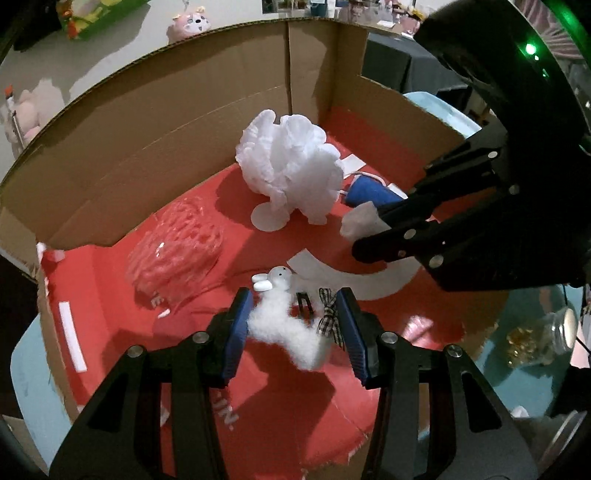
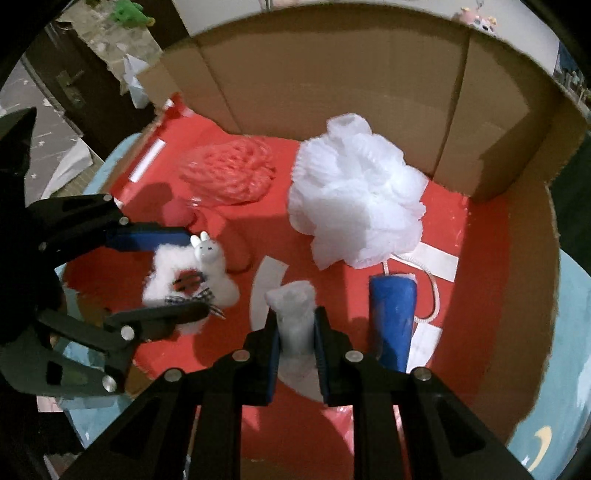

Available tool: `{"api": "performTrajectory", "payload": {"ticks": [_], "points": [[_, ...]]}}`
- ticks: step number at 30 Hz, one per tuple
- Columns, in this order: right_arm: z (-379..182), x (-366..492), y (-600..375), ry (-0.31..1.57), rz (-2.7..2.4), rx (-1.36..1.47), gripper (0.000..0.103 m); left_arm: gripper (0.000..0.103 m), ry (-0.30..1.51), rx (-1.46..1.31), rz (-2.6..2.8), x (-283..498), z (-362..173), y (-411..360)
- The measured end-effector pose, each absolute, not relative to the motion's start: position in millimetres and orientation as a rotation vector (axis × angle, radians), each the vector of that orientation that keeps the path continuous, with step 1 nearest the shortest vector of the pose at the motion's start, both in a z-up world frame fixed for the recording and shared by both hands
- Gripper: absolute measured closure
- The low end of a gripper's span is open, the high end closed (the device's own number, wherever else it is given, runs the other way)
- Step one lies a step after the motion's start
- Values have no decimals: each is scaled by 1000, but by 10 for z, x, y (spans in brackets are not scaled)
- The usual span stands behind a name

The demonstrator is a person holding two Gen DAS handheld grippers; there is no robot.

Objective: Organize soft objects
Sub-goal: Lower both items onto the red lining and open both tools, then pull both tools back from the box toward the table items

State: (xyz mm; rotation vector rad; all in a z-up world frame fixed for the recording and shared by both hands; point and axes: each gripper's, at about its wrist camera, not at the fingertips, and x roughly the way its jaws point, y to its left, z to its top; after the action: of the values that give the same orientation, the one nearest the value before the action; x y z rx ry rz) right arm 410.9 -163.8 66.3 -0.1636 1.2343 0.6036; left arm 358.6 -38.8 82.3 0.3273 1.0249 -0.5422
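- Lower end of blue cylindrical foam roll (image 2: 393,321) hidden behind right gripper (image 2: 295,325).
- Brown cardboard box (image 1: 110,147): near wall cut off by frame edge.
- Glass jar (image 1: 554,332) contents blurred, unidentifiable.
- Pink plush toy (image 1: 188,24) too small to identify.

A lived-in home room — plush toys (image 1: 188,24) sit along a pale wall, and a dark wooden door (image 2: 70,77) with a lever handle stands nearby. Scrap paper (image 2: 74,162) litters the floor.
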Motion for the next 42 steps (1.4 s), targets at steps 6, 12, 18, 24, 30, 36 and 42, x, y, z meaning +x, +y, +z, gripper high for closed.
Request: {"api": "performTrajectory", "payload": {"ticks": [6,12,18,24,30,36,42], "points": [[596,4185,-1624,1251,581,-178,84,57,1032,330,-536,3695,764,-413],[572,4247,-1576,1260,571,-181,82,57,1050,314,-539,3766,689,-416],[563,4299,-1597,1260,556,-189,80,52,1038,310,-542,3758,692,-393],[562,4285,-1597,1251,555,-204,62,41,1037,275,-547,3789,709,-333],[658,4240,-1638,1224,533,-208,57,37,1028,261,-534,3760,788,-298],[935,4059,-1760,1158,512,-197,39,30,979,225,-517,3560,1037,-220],[1326,3716,-1921,1058,493,-174,23,22,886,178,-512,3215,1379,-145]]}}
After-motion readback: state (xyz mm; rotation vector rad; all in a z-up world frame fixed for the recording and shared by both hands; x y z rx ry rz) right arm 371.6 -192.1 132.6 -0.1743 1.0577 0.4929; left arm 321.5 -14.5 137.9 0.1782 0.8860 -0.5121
